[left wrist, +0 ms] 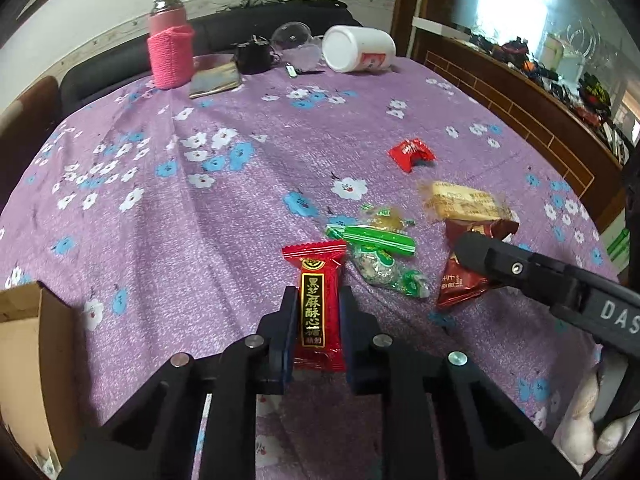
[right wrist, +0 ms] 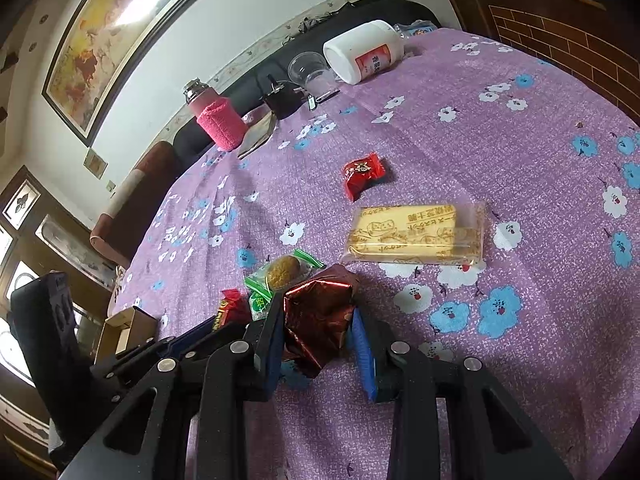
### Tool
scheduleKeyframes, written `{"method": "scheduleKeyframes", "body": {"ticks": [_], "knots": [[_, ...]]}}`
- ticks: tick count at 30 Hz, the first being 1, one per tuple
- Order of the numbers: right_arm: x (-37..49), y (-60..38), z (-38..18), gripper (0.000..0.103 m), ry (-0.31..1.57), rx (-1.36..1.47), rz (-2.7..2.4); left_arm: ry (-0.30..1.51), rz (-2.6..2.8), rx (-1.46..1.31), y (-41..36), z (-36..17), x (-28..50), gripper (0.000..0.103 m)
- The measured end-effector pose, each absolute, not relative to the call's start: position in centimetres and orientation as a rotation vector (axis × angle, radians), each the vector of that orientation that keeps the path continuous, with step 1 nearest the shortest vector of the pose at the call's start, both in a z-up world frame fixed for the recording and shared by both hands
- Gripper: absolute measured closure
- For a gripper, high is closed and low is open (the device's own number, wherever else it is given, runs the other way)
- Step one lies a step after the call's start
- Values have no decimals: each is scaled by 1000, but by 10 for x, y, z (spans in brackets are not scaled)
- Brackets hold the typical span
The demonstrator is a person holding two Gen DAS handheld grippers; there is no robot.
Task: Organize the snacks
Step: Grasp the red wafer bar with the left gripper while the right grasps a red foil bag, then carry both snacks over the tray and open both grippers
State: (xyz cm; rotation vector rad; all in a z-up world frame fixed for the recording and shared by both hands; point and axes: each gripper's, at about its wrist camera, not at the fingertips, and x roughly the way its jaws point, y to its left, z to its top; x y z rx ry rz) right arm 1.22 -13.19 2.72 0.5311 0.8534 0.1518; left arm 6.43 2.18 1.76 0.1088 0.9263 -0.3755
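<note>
Broadly, the bench lies under a purple floral cloth, a cardboard box at its near left edge. Left tool is clenched on the red candy bar; right tool grips the dark red foil packet. Lift each straight up, clear of the green-wrapped snacks just beside them.

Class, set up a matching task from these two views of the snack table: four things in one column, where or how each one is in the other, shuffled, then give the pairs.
Things
1. long red candy bar
2. dark red foil packet
3. white jar
4. pink bottle

States
A. lying on its side at the far edge
B. standing upright in a knitted sleeve
C. between the right gripper's fingers
D. between the left gripper's fingers

Pairs: 1-D, 2-C, 3-A, 4-B
</note>
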Motion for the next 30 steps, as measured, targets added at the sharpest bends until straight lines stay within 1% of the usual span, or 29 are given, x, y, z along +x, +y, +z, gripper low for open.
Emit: {"method": "scheduleKeyframes", "body": {"ticks": [9,13,17,22,26,30], "knots": [[2,-130,35,70,810,526,175,857,-356,-7,62,61,23,85],[-3,-118,41,70,796,476,168,822,-307,-71,110,85,1,85],[-14,-91,61,70,784,443,224,787,-219,-106,167,99,-12,84],[-20,-24,86,69,794,381,372,796,-110,-198,241,95,-10,84],[-15,30,95,69,827,341,476,807,-43,-227,279,86,-6,84],[-4,86,92,69,882,288,566,835,-6,-283,308,73,0,84]]}}
